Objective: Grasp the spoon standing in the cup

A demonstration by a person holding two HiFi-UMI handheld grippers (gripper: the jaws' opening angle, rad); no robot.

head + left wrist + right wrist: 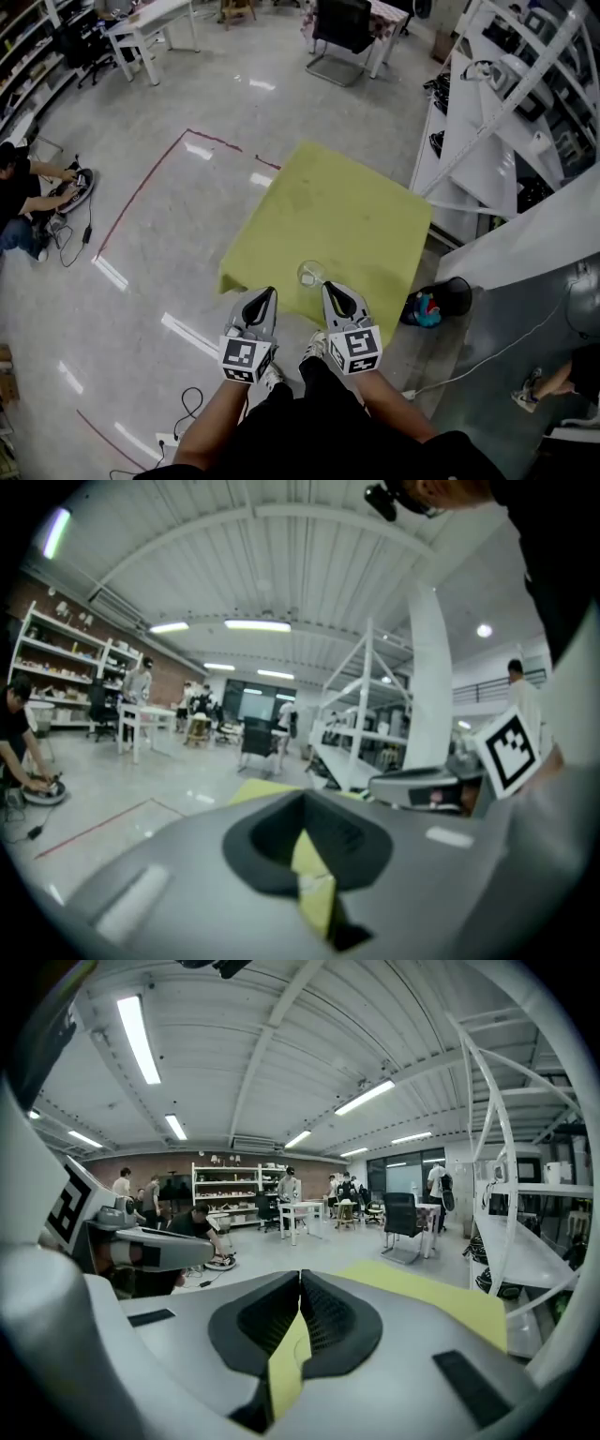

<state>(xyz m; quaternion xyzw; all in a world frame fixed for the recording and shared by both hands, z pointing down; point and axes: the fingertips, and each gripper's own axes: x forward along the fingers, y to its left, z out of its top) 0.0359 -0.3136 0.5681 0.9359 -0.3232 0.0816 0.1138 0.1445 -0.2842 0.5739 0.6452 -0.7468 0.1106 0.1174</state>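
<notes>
In the head view a clear glass cup (311, 274) stands on the yellow-green table (337, 211) close to its near edge. It looks pale and see-through, with a round rim, and it is too small here to make out the spoon inside it. The left gripper (265, 293) and the right gripper (334, 290) are held side by side at the near edge of the table, both pointing away from the person. The cup sits between their tips and just beyond them, nearer the right gripper. Both marker cubes face up, and bare forearms run back from them toward the person's dark clothes. On the floor to the right of the table lies a black object (450, 295), and far left a person (21, 202) crouches. In the left gripper view, the left gripper (302, 803) has its jaws pressed together with nothing between them. A sliver of the yellow table shows through the gap lower down, and the right gripper (394, 785) lies level at the right. In the right gripper view, the right gripper (300, 1283) likewise has its jaws closed tip to tip on nothing. The table (422, 1297) stretches ahead to the right, and the left gripper (187, 1249) is level at the left.
</notes>
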